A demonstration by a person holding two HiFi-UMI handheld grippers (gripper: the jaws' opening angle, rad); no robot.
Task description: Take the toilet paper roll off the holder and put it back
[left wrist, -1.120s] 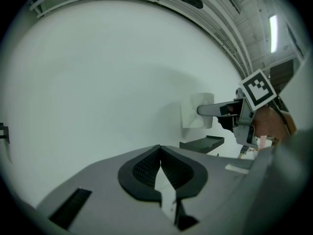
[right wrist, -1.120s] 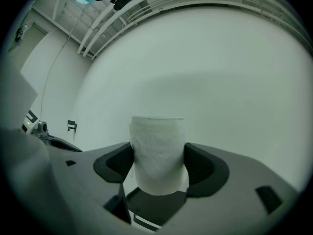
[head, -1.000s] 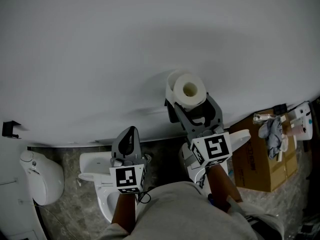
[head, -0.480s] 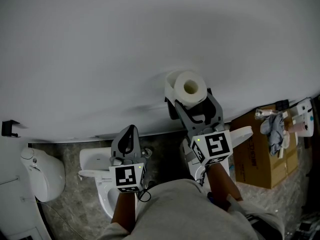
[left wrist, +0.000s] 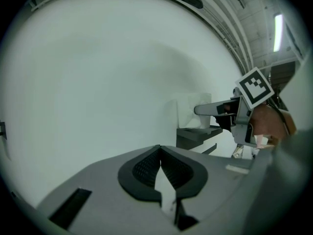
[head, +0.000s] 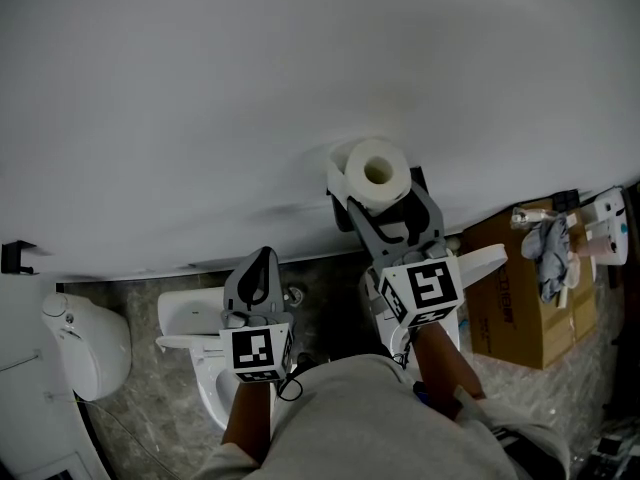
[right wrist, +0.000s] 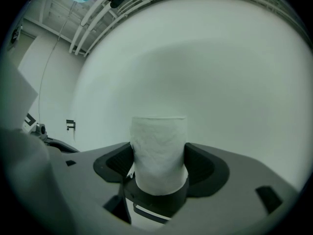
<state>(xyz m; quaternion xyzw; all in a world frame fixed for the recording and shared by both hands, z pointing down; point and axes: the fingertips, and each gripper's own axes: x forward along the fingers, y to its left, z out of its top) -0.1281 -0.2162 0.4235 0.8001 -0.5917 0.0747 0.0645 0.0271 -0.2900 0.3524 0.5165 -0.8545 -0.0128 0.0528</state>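
Observation:
A white toilet paper roll [head: 378, 173] stands against the white wall, its core hole facing the head camera. My right gripper [head: 380, 196] is shut on it, one pad on each side [right wrist: 159, 155]. Just under the roll sits the dark holder [right wrist: 155, 199]; in the left gripper view the holder [left wrist: 198, 133] shows as a dark shelf below the roll [left wrist: 192, 110]. Whether the roll rests on it I cannot tell. My left gripper [head: 262, 260] is lower left, apart from the roll, shut with nothing in it [left wrist: 160, 150].
A white toilet [head: 195, 353] lies below the left gripper. A white fixture [head: 85, 346] stands at the far left under a small black wall hook [head: 12, 256]. A cardboard box [head: 515, 313] with bottles and cloth on top is at the right.
Both grippers have sunk slightly along the wall, the right one carrying the roll with it. The grip on the roll is unchanged.

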